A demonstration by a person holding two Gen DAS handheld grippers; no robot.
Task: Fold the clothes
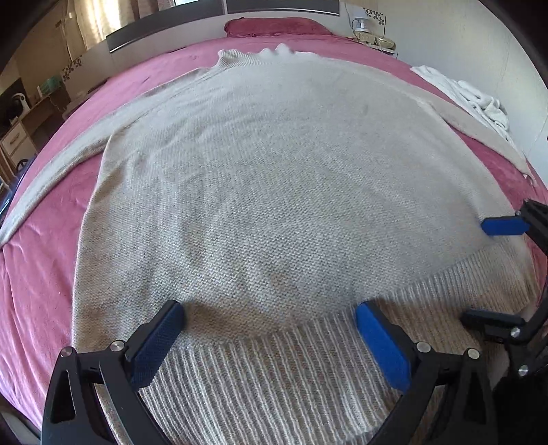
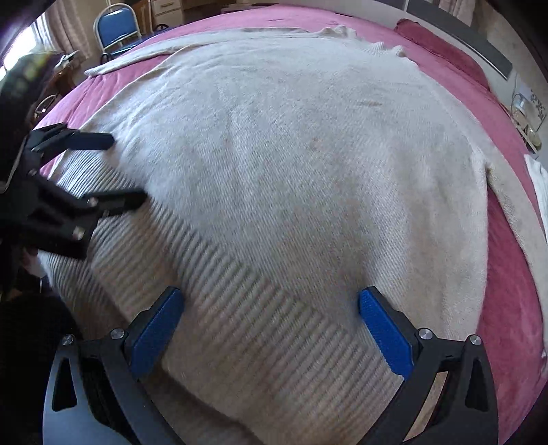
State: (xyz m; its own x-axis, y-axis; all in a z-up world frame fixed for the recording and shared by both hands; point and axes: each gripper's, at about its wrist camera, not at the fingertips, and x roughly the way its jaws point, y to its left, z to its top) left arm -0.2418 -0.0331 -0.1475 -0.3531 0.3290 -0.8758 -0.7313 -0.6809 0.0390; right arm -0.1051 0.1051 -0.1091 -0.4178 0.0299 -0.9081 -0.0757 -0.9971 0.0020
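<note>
A beige knit sweater lies spread flat on the pink bed, collar far, ribbed hem near me, sleeves out to both sides. My left gripper is open and empty, its blue pads just above the hem. My right gripper shows at the right edge, open over the sweater's right hem corner. In the right wrist view the sweater fills the frame; my right gripper is open over the ribbed hem, and my left gripper is open at the left.
The pink bedspread surrounds the sweater. A white towel lies at the bed's far right. A pink pillow sits at the headboard. A nightstand with items is beyond. A blue chair stands past the bed.
</note>
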